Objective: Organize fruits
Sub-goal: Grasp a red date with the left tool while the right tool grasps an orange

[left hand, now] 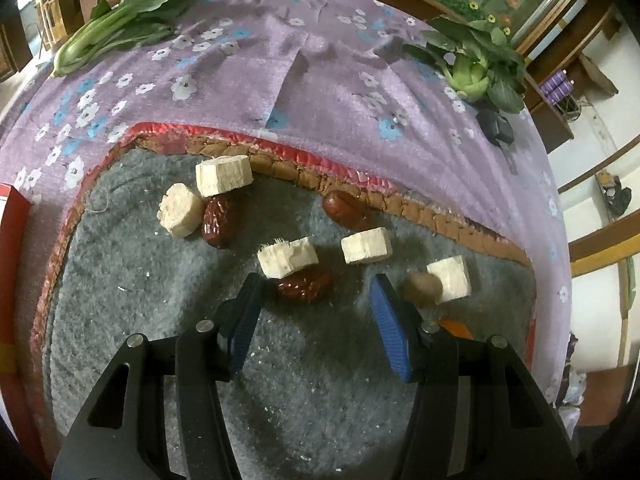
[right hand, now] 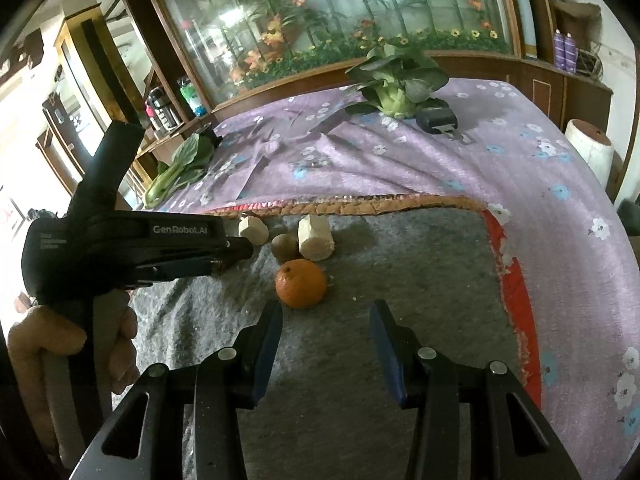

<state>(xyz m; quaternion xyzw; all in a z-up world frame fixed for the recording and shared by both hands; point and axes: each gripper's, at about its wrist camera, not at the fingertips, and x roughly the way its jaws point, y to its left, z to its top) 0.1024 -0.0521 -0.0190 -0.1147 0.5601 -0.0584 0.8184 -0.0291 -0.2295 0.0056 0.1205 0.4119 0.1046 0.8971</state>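
Judging by how the pieces lie, the sorting has barely begun: the fruits sit mixed and scattered on the grey felt mat [left hand: 120,280], and no grouping or container for them shows.

In the left wrist view, three red dates lie apart. One [left hand: 219,220] sits left of centre, touching a pale sugarcane chunk [left hand: 181,210]. Another [left hand: 341,208] is against the mat's woven border, above centre. The third [left hand: 305,286] lies just below a frayed cane piece [left hand: 287,258]. A kiwi [left hand: 422,288] rests at centre right against another white chunk [left hand: 449,280].

In the right wrist view, a mandarin [right hand: 301,283] lies at the middle of the frame, with the kiwi [right hand: 285,246] just above it.

The left gripper [left hand: 316,292] is held low over the mat. Its blue pads are spread wide and hold nothing, and the third date sits between and just ahead of its tips.

The right gripper [right hand: 326,316] is angled down toward the mat. It is also spread and empty, with the mandarin just ahead of its left finger.

Bok choy [left hand: 120,20] lies on the purple cloth at the upper left of the left wrist view.
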